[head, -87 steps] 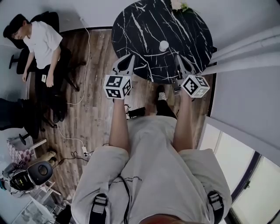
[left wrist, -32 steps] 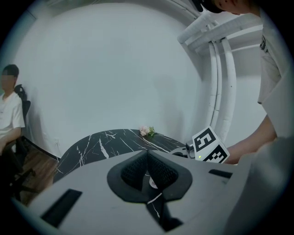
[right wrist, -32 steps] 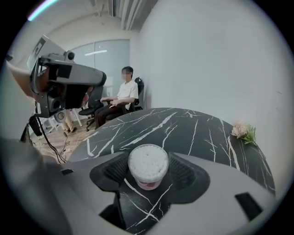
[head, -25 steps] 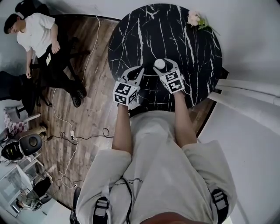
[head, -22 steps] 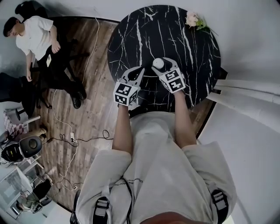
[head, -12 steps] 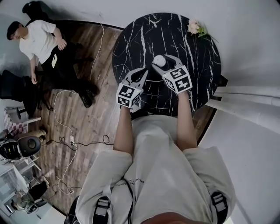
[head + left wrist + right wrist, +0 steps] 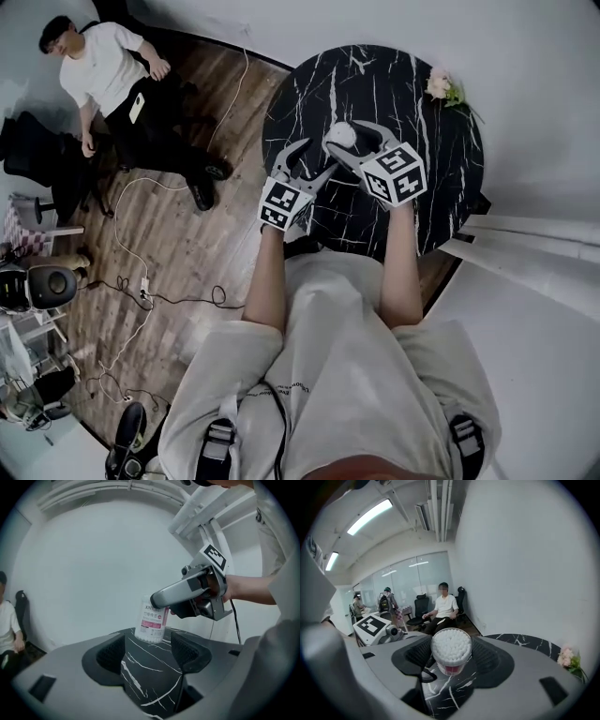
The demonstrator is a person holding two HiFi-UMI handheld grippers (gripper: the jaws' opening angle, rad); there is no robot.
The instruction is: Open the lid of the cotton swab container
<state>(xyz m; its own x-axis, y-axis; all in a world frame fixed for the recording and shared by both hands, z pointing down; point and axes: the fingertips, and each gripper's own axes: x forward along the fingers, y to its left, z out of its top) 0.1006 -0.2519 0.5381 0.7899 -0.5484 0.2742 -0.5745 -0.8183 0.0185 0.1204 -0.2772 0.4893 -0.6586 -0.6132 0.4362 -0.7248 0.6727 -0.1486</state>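
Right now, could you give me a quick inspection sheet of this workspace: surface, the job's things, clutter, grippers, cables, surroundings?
Surface: round black marble table with white veins.
Job's things: cotton swab container, held above the table; swab tips show at its top, but I cannot tell whether the lid is on.
Clutter: small flower sprig at the table's far edge.
Grippers: right gripper shut on the container; left gripper open, its jaws have just been opening, nothing between them.
Cables: white cable trailing over the wooden floor.
Surroundings: seated person, office chair, white walls.
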